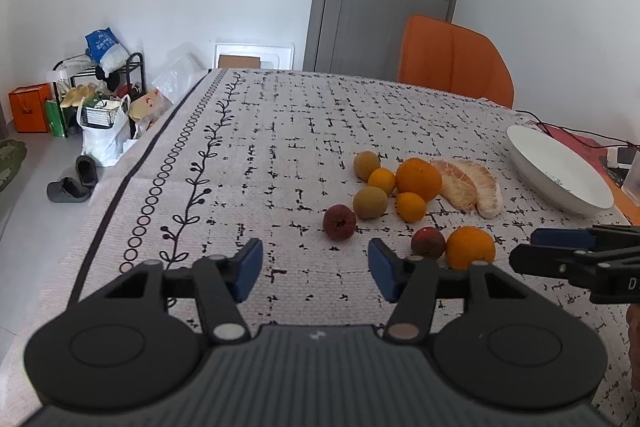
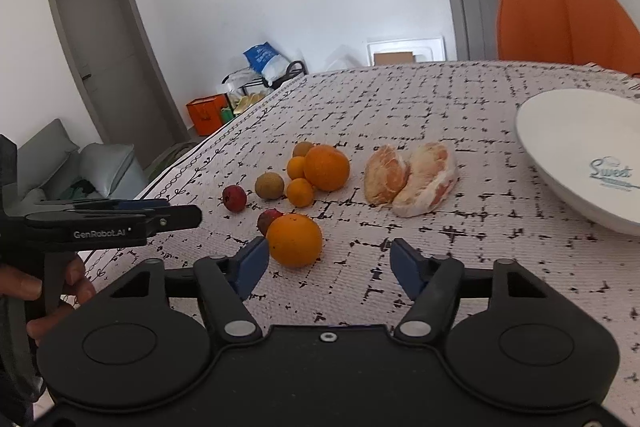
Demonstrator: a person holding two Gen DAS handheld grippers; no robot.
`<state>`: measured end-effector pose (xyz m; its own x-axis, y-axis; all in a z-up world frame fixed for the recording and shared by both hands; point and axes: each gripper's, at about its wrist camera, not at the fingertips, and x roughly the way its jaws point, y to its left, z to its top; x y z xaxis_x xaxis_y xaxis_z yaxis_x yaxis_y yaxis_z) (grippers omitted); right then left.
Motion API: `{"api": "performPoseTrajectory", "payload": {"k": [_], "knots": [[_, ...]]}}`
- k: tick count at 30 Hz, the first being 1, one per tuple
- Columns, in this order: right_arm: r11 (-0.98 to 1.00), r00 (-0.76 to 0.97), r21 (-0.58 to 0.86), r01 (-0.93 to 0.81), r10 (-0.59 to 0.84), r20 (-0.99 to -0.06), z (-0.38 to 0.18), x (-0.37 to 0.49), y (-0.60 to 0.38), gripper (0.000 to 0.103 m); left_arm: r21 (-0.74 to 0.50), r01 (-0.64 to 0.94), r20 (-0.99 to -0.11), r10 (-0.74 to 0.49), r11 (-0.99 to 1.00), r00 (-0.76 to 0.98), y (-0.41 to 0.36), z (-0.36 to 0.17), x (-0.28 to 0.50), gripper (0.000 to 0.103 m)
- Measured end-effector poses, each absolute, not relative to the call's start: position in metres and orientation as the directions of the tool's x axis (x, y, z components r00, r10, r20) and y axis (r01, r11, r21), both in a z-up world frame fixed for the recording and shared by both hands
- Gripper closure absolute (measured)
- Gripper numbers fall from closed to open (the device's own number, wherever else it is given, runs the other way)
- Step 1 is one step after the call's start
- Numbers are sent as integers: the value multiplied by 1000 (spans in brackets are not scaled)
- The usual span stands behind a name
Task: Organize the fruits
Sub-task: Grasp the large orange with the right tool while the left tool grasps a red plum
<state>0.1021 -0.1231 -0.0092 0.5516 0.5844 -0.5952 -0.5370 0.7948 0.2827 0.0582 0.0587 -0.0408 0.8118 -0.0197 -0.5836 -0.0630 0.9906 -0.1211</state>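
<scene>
While both hand-held grippers (image 1: 315, 269) (image 2: 329, 265) are held spread, nothing gripped, fruits (image 2: 326, 167) are seen beside an unfilled bowl (image 2: 576, 147).

the near strip of the table (image 1: 304, 279) in front of your left tool (image 1: 315, 269) lies bare, so you can slide forward there. ahead and right, the fruit cluster (image 1: 394, 187) blocks the way. your right tool (image 2: 329, 263) has the near orange (image 2: 294, 239) just beside its left pad; bare cloth lies to its right, up to the white bowl (image 2: 560, 163) at the far right.
</scene>
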Motion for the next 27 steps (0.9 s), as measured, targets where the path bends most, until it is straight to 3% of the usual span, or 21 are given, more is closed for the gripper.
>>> {"api": "performPoseTrajectory", "payload": {"k": [11, 14, 16, 25, 27], "knots": [[753, 492, 337, -565, 636, -595, -18, 114, -110, 41, -149, -50, -598, -50, 988, 800, 59, -50, 78, 59], [737, 465, 365, -568, 654, -596, -22, 120, -104, 53, -151, -48, -597, -52, 987, 801, 57, -52, 83, 59], [733, 452, 377, -567, 658, -602, -26, 123, -101, 67, -158, -49, -597, -55, 986, 801, 57, -53, 87, 59], [757, 489, 389, -525, 642, -590, -27, 128, -118, 68, -145, -38, -601, -57, 989, 798, 49, -55, 100, 67], [765, 502, 390, -513, 635, -587, -26, 129, -125, 69, -124, -41, -602, -42, 991, 797, 45, -55, 102, 74]]}}
